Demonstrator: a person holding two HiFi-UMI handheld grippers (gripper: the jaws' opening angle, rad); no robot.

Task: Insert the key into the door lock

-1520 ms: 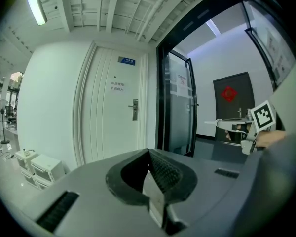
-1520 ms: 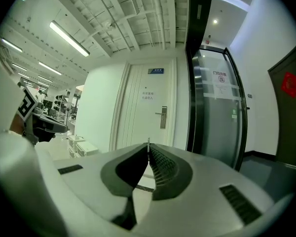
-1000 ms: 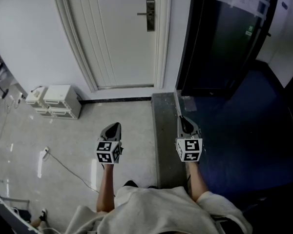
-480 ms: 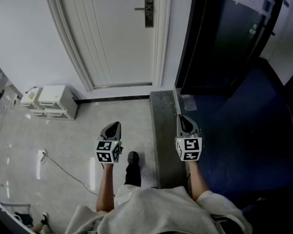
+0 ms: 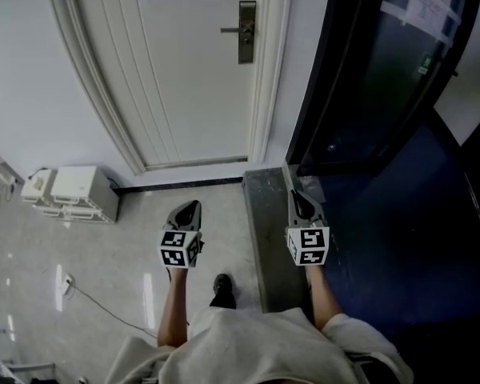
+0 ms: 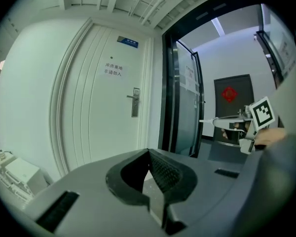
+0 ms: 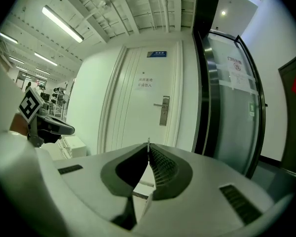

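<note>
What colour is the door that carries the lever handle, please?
The door is white, clearest in the head view.

Bright even light, fisheye-warped edges

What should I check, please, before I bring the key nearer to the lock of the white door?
1. Key gripped: ok. The right gripper is shut on the key, whose thin tip sticks out past the jaws.
2. Lock in sight: ok. The lock plate is on the shut white door, ahead.
3. Keyhole found: cannot tell, too small to make out.
4. Lock within reach: not ok. A stretch of floor separates the key from the door.
5. Left gripper out of the way: ok. It is shut, empty, apart from the right one.
6. Way free: ok. The white boxes stand by the wall, left of the door.
</note>
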